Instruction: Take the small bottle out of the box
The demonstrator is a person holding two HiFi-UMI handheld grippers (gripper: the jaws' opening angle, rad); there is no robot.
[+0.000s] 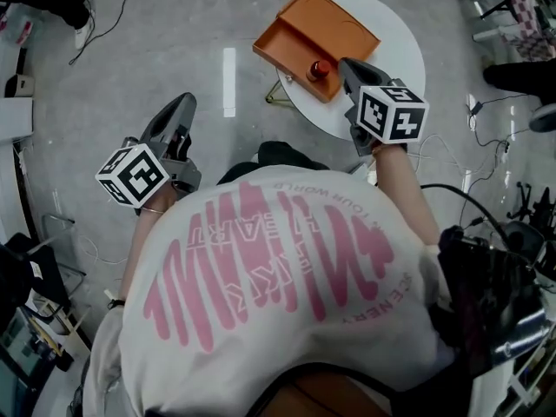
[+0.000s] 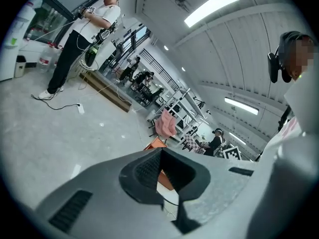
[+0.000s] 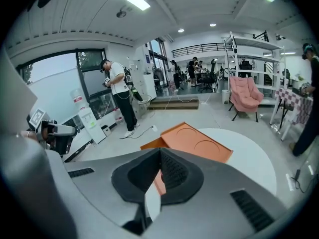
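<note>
An open orange box (image 1: 291, 49) lies on the round white table (image 1: 395, 33), its lid (image 1: 334, 23) folded back. A small bottle (image 1: 320, 69) with a red cap stands in the box's near corner. My right gripper (image 1: 346, 66) hovers just right of the bottle, jaws shut and empty. In the right gripper view the lid (image 3: 195, 143) shows beyond the closed tips (image 3: 159, 151), and the bottle is hidden. My left gripper (image 1: 185, 104) is held over the floor, left of the table, jaws shut on nothing. Its own view shows the box (image 2: 155, 144) far ahead.
The table's wire base (image 1: 276, 94) stands on the grey floor. Cables (image 1: 113, 16) trail across the floor at the left and right. A person (image 3: 118, 96) stands by the windows, and a pink chair (image 3: 246, 96) and shelves are farther back.
</note>
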